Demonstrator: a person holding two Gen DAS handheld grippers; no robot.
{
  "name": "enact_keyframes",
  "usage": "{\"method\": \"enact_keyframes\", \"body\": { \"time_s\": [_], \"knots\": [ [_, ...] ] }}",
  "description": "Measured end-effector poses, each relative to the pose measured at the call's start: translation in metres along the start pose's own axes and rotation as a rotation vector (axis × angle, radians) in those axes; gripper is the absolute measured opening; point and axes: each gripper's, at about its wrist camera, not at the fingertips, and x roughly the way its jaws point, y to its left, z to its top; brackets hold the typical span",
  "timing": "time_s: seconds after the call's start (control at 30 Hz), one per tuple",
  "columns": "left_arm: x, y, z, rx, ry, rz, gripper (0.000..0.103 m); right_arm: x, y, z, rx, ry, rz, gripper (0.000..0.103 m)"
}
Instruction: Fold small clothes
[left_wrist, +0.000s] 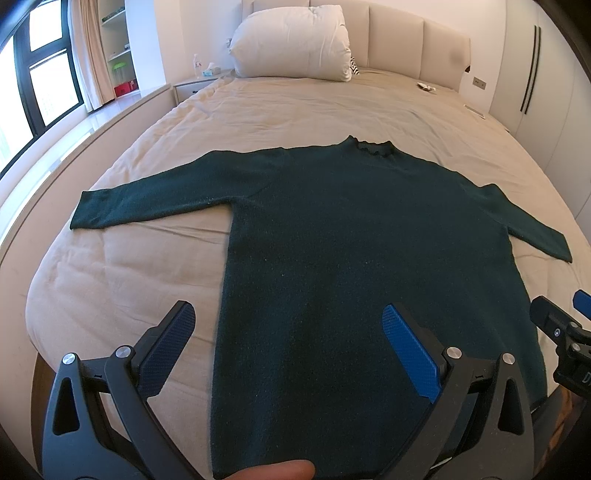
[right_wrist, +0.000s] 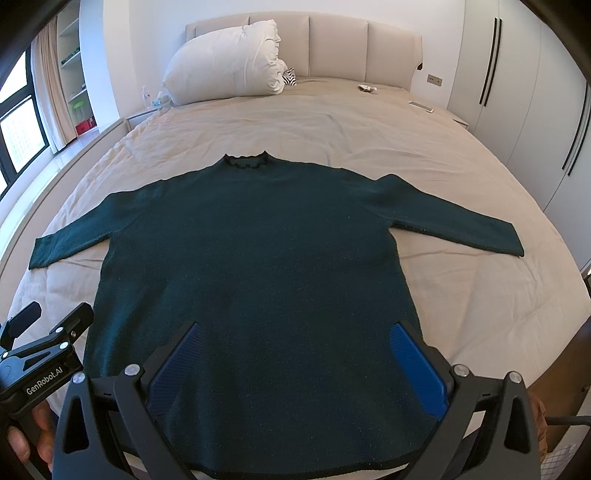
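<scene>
A dark green sweater (left_wrist: 351, 236) lies flat on the beige bed, front up, collar far, both sleeves spread out sideways. It also shows in the right wrist view (right_wrist: 255, 258). My left gripper (left_wrist: 288, 317) is open and empty, hovering over the sweater's lower left part near the hem. My right gripper (right_wrist: 295, 336) is open and empty, hovering over the sweater's lower middle near the hem. The right gripper's body shows at the right edge of the left wrist view (left_wrist: 565, 332); the left gripper's body shows at the left edge of the right wrist view (right_wrist: 44, 347).
The beige bed sheet (left_wrist: 277, 107) spreads around the sweater. A large white pillow (left_wrist: 295, 40) leans on the headboard. A small item (right_wrist: 367, 88) and a phone (right_wrist: 421, 106) lie far right. A nightstand (left_wrist: 192, 85) with bottles stands far left; wardrobes (right_wrist: 517, 92) stand right.
</scene>
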Motion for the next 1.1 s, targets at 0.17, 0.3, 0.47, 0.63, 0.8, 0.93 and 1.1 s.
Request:
{"method": "enact_keyframes", "body": {
  "time_s": [0.17,0.3,0.47,0.63,0.8,0.93,1.1],
  "knots": [
    [0.0005,0.0,-0.0003,0.0,0.001,0.0,0.103,-0.0004,0.0,0.0003,0.001,0.001,0.001,0.103],
    [0.0006,-0.0002,-0.0003,0.0,0.001,0.0,0.103,0.0001,0.0001,0.0002,0.0,0.001,0.0,0.103],
    [0.0007,-0.0003,-0.0003,-0.001,0.002,0.0,0.103,0.0017,0.0008,-0.0004,0.001,0.003,0.001,0.103],
    [0.0021,-0.0011,-0.0034,-0.001,0.004,-0.003,0.103,0.0016,0.0009,-0.0005,0.003,0.004,0.001,0.103],
    [0.0033,-0.0013,-0.0051,-0.001,0.006,-0.004,0.103,0.0023,0.0007,-0.0019,0.002,0.007,0.001,0.103],
    [0.0038,-0.0012,-0.0063,-0.001,0.009,-0.006,0.103,0.0024,0.0009,-0.0022,0.002,0.007,0.0,0.103],
    [0.004,-0.0014,-0.0056,-0.001,0.01,-0.006,0.103,0.0022,0.0011,-0.0025,0.002,0.008,0.0,0.103]
  ]
}}
